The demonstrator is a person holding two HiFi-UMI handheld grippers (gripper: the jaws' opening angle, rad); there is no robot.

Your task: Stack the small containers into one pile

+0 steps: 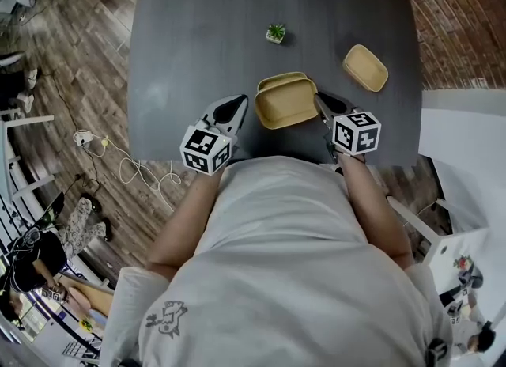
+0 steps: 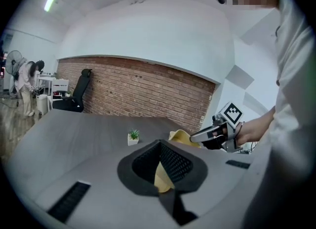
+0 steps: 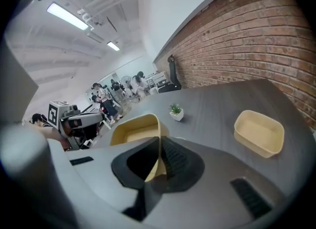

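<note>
Container (image 3: 134,130) rim pinched, between right gripper's (image 3: 159,141) closed fingers (image 3: 180,163)

L gripper (image 1: 242,103) and R gripper (image 1: 319,101) are both out in front of the torso, pointing fwd and tilted down. Forearms bare, elbows bent; L arm (image 1: 183,219) angles out wider than R arm (image 1: 378,211). R jaws are clamped on the container (image 1: 288,106) wall. L jaws meet at the tips w/ a yellow strip, apparently container rim, betw. them.
</note>
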